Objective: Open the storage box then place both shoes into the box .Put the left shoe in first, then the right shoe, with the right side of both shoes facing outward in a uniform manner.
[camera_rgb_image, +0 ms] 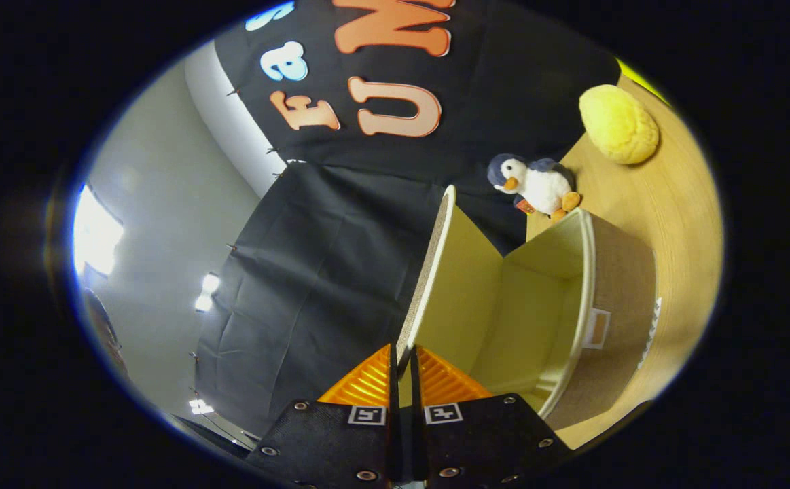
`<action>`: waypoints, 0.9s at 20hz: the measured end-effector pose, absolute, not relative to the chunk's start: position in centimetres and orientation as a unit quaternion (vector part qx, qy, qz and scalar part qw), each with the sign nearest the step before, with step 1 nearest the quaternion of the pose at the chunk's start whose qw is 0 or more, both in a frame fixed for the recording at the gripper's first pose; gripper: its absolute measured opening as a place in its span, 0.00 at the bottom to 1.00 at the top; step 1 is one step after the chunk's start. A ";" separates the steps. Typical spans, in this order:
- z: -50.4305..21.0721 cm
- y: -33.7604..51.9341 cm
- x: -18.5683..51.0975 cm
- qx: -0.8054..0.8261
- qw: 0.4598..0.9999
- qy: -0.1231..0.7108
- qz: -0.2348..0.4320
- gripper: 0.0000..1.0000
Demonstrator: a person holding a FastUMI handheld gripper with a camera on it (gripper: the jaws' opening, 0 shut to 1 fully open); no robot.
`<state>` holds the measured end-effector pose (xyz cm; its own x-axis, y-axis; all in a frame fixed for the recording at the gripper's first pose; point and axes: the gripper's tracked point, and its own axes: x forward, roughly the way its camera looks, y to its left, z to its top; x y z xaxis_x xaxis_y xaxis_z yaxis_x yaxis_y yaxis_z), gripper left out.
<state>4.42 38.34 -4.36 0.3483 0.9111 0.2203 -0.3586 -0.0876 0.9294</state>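
While the tool [403, 367] clamps the storage box [537, 299] lid [428, 272], a plush penguin [534, 183] sits on the wooden table [680, 204]

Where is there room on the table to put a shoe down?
Bare wood lies beside the storage box, between it and the yellow plush ball. It is crowded by the box's far corner, where the penguin toy stands. The gripper is shut on the box's lid, held open.

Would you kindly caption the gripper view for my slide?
Gripper shut on the lid, swinging the box open.
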 end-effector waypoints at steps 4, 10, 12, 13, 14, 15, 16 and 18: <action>-1.1 43.1 4.7 0.477 0.657 0.266 0.519 0.07; 0.2 51.6 5.2 0.394 0.693 0.313 0.515 0.10; -0.6 53.7 5.3 0.359 0.710 0.333 0.506 0.15; -1.1 53.7 4.7 0.339 0.725 0.336 0.497 0.18; -1.5 53.3 4.6 0.317 0.741 0.334 0.489 0.26; -1.6 53.2 4.5 0.298 0.753 0.335 0.481 0.29; -1.9 52.7 4.3 0.285 0.761 0.340 0.474 0.34; -3.2 52.3 4.7 0.265 0.772 0.350 0.459 0.50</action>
